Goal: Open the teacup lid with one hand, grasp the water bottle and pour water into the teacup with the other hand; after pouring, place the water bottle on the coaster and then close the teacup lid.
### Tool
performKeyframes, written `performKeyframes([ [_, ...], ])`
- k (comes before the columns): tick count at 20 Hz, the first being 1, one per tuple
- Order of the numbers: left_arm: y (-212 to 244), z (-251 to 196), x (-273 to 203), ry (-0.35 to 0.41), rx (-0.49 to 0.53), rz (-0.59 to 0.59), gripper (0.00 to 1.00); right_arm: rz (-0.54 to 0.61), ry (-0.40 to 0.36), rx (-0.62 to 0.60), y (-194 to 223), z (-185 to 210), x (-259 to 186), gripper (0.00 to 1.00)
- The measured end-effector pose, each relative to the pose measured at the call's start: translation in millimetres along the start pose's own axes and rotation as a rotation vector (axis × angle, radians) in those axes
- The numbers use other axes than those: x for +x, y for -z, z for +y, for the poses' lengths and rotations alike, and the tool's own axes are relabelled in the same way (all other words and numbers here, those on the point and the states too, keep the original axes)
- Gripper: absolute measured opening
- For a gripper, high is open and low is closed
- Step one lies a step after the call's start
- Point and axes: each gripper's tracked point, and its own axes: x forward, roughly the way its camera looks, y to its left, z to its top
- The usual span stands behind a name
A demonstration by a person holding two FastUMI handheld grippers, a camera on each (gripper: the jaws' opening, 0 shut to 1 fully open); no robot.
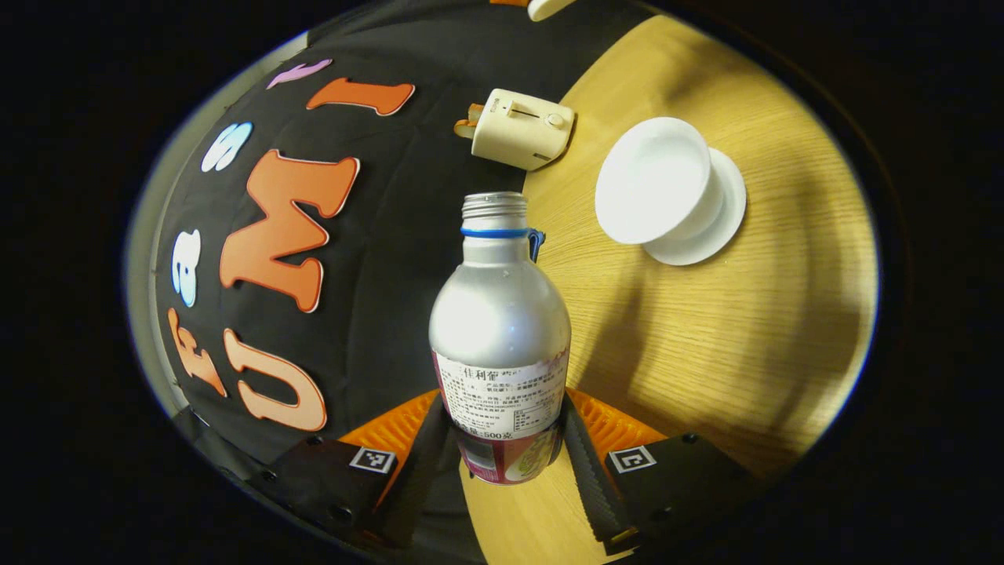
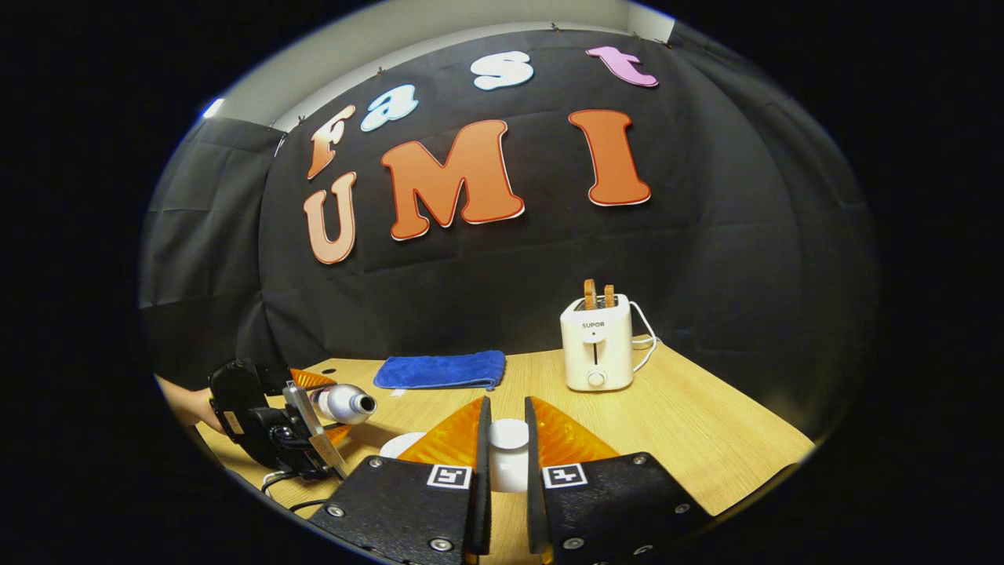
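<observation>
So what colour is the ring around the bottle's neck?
Blue. The ring on the water bottle shows best in the left gripper view.

1 bottle [image 1: 500, 329], 1 teacup [image 1: 657, 182], 1 toaster [image 2: 597, 344], 1 towel [image 2: 441, 369].

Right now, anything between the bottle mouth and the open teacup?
Nothing: in the left gripper view, bare table separates the bottle mouth from the teacup.

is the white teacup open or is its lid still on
Open: the white teacup shows its bare hollow inside; the right gripper holds the white lid.
</observation>
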Motion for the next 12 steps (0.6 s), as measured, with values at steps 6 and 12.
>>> performKeyframes([
  [6, -6.1, 15.7, 0.7, -0.01, 0.205, -0.026, 0.82, 0.009, 0.009, 0.009, 6.2, -9.1, -4.3, 0.19],
  [12, -12.8, 26.2, -1.1, -0.013, 0.35, -0.039, 0.83, 0.003, 0.013, 0.014, 4.5, -16.2, -10.5, 0.19],
])
